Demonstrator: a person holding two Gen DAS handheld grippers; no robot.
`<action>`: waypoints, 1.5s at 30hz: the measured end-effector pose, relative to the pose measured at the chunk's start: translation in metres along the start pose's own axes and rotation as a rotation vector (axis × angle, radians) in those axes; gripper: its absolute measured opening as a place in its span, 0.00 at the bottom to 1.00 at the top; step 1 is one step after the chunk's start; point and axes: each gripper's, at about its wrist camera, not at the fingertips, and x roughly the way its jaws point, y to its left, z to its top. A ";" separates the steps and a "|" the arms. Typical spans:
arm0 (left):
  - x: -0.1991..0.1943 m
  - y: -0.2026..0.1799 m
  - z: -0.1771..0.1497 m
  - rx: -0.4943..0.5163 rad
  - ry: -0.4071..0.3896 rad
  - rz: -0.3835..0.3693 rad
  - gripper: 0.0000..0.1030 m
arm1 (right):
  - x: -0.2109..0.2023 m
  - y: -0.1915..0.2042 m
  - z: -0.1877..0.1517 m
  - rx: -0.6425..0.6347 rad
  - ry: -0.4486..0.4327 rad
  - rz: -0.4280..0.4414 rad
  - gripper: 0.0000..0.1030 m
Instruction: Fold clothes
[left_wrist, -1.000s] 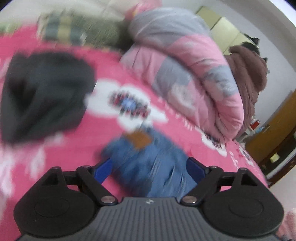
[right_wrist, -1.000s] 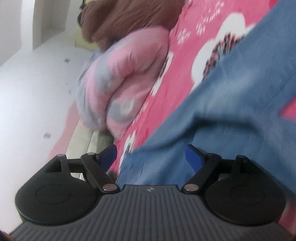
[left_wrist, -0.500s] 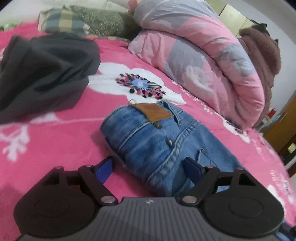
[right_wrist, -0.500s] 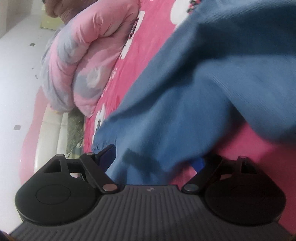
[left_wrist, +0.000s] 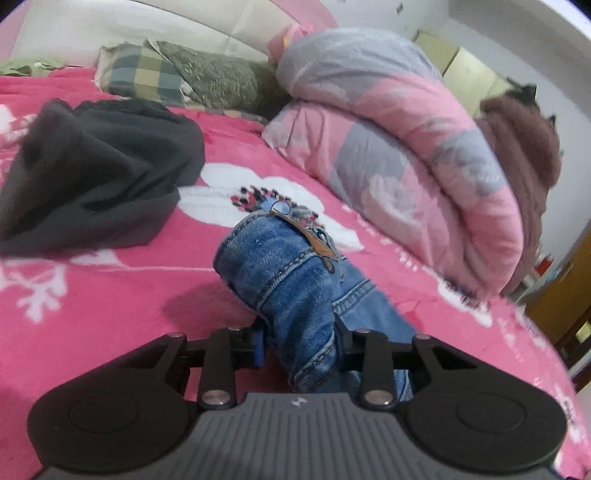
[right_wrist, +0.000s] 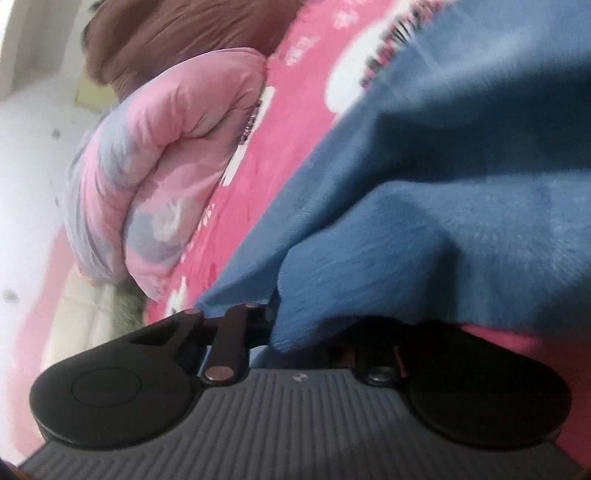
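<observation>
Left gripper (left_wrist: 299, 345): jaws just drawn in, now pinched on a bunched fold of the blue jeans (left_wrist: 284, 280), one blue pad (left_wrist: 258, 345) visible pressing the denim from the left, the other pad hidden behind the cloth. Straight ahead of the jaws, waistband end of the jeans humped up off the pink floral bedspread (left_wrist: 110, 295), brown leather patch (left_wrist: 317, 243) and a metal ring on top of the hump. Rest of the denim trailing off to the right of the gripper, lying on the bedspread. Further ahead and to the left, a dark grey garment (left_wrist: 96, 173) heaped on the bed, well apart from the jeans. Beyond that, a plaid pillow (left_wrist: 144, 74) and an olive patterned pillow (left_wrist: 221, 77) against the headboard. Ahead and to the right, a rolled pink-and-grey quilt (left_wrist: 406, 147), with a brown fuzzy garment (left_wrist: 524, 147) beyond it.

Right gripper (right_wrist: 310, 328): jaws just drawn nearly together, clamped on an edge of the same jeans (right_wrist: 443, 203); pads themselves covered by the cloth. Blue fabric draped over the right side of the gripper and filling the view ahead and to the right. Pink bedspread (right_wrist: 288, 147) showing ahead past the denim's edge, the pink-and-grey quilt (right_wrist: 155, 166) ahead to the left, the brown garment (right_wrist: 177, 33) furthest off.
</observation>
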 end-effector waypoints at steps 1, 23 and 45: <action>-0.008 0.003 0.000 -0.013 -0.001 -0.011 0.32 | -0.011 0.000 -0.001 -0.029 -0.010 0.001 0.14; -0.213 0.154 -0.054 -0.073 0.068 -0.068 0.66 | -0.135 -0.012 -0.047 -0.225 0.448 0.013 0.67; -0.187 0.140 -0.037 0.191 0.075 -0.124 0.52 | 0.011 0.219 -0.199 -1.639 0.562 0.368 0.69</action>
